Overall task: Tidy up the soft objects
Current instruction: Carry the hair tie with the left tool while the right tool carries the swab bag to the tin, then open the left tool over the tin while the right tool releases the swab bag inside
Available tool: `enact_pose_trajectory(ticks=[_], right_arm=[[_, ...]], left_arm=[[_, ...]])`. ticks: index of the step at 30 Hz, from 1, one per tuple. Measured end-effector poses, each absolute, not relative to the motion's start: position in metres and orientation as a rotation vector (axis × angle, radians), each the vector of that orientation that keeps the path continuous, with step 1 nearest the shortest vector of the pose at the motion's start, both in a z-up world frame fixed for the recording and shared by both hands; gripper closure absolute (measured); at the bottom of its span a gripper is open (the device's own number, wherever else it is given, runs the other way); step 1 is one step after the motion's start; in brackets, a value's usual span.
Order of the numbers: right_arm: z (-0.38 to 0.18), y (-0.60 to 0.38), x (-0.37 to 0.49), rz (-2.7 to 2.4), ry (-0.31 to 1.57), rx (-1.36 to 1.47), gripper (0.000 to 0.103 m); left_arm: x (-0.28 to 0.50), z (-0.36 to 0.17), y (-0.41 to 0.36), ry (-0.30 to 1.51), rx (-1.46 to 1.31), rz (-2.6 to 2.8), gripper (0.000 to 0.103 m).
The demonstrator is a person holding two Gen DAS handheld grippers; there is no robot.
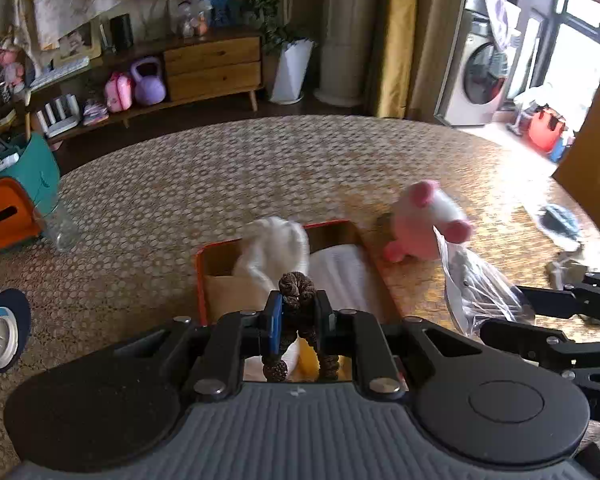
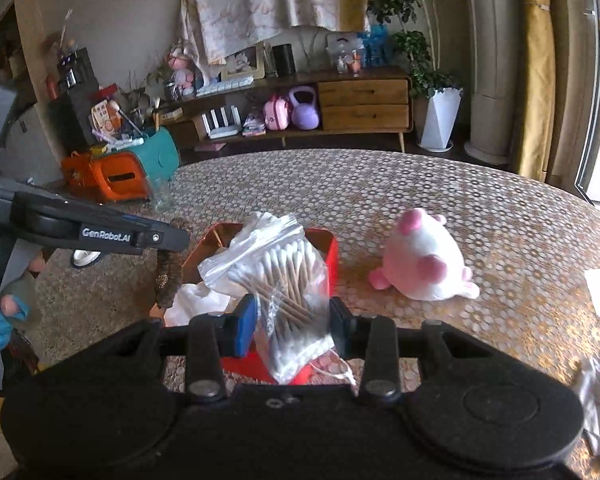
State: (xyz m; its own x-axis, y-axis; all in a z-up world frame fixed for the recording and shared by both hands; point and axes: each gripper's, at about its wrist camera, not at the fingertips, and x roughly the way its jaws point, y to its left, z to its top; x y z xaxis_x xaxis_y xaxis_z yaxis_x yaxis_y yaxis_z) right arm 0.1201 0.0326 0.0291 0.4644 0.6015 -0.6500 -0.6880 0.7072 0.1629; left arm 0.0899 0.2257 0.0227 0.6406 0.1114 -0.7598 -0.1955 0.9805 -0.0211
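Note:
My left gripper (image 1: 298,312) is shut on a brown bead bracelet (image 1: 297,292) and holds it above the red box (image 1: 201,280), which holds white cloth (image 1: 278,248). The bracelet (image 2: 170,272) also hangs beside the box in the right wrist view. My right gripper (image 2: 294,320) is shut on a clear bag of cotton swabs (image 2: 284,280) over the red box (image 2: 332,256). The bag (image 1: 476,284) shows at the right in the left wrist view. A pink and white plush toy (image 2: 424,260) lies on the table to the right of the box; it also shows in the left wrist view (image 1: 424,220).
The table has a patterned brown cloth (image 1: 220,168). An orange and teal bin (image 1: 16,200) and a clear glass (image 1: 62,228) stand at the left edge. A white lid on a dark coaster (image 1: 2,336) lies near left. Cloth items (image 1: 560,224) lie at the right.

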Motion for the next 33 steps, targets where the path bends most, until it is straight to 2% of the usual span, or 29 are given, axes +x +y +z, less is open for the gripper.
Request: enact_pose_trajectory(ticks=[16, 33], right_arm=[[-0.023, 0.129, 0.152, 0.784, 0.777, -0.329, 0.065], [-0.056, 0.152, 0.171, 0.772, 0.808, -0.397, 0.062]], left_arm=[[0.151, -0.033, 0.272, 0.936, -0.115, 0.265, 0.087], [0.186, -0.075, 0.277, 0.995, -0.13, 0.276, 0.087]])
